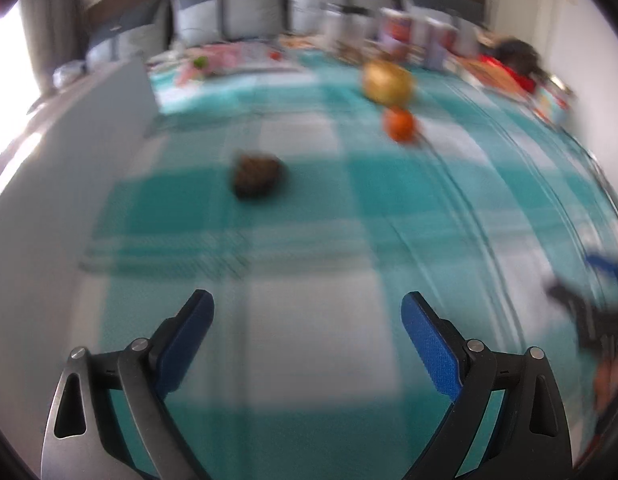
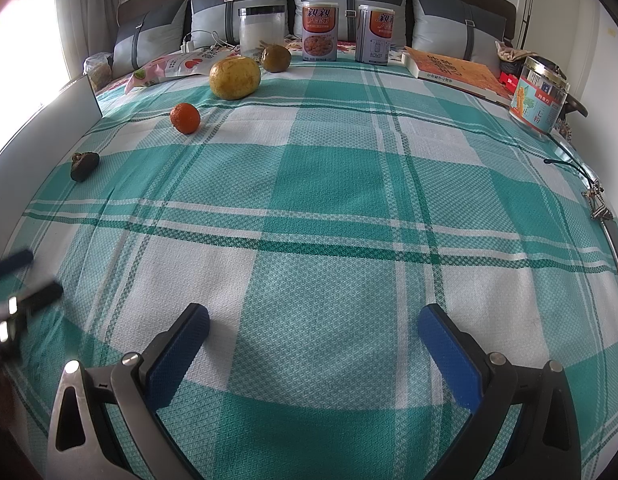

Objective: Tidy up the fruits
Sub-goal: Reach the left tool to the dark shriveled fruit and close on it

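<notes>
Blue-padded fingers of the right gripper (image 2: 313, 328) stood spread wide over the green-and-white checked cloth (image 2: 329, 184), holding nothing. The left gripper (image 1: 307, 312) was likewise spread and empty, its view smeared by blur. Farther out on the left lay a small dark fruit (image 2: 84, 165), apart from the rest. Beyond it sat a small orange (image 2: 185, 118), then a large yellow fruit (image 2: 235, 77) and, near that, a greenish-brown fruit (image 2: 275, 58). At the far edge stood a clear jar (image 2: 262, 30) and two printed cans (image 2: 320, 31), with grey cushions (image 2: 237, 4) behind them.
</notes>
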Demonstrator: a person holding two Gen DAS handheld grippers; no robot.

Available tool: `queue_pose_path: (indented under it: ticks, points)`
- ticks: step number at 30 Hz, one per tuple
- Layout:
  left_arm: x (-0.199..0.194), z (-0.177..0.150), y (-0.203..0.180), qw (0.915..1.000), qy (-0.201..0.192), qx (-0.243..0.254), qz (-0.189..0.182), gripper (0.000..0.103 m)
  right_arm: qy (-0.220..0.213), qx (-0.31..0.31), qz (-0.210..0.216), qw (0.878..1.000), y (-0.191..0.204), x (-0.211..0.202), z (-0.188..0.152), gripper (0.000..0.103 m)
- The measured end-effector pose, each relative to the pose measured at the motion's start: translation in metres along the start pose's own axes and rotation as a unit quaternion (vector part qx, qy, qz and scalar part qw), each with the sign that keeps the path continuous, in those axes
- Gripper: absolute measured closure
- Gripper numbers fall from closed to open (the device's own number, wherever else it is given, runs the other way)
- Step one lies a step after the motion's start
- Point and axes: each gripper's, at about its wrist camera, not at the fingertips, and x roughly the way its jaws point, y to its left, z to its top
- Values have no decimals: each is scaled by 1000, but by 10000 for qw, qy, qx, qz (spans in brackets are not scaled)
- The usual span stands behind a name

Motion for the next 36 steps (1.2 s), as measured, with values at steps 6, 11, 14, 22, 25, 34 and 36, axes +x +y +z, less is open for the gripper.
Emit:
queue_pose_path:
  ticks: [6, 11, 14, 22, 25, 34, 36]
  points:
    - [47, 61, 29, 9987, 178, -454, 135, 9, 0, 1, 1, 10000, 0, 0, 0, 0]
    - [66, 66, 18, 9998, 86, -27, 175, 61, 0, 2, 5, 10000, 0, 0, 0, 0]
    - [55, 57, 17, 9998, -17, 91, 173, 61, -1, 2, 6, 10000, 0, 0, 0, 0]
    - [-5, -1, -3, 9987, -117, 238, -433, 61, 0, 4, 7, 10000, 0, 0, 0, 0]
    - [1, -12, -13, 9991, -44, 372, -187, 54, 0, 4, 6, 10000, 0, 0, 0, 0]
    - [10, -17, 3, 9996, 32, -151, 232, 8, -1, 3, 6, 10000, 0, 0, 0, 0]
    - [10, -18, 3, 9996, 28, -160, 234, 8, -2, 4, 6, 10000, 0, 0, 0, 0]
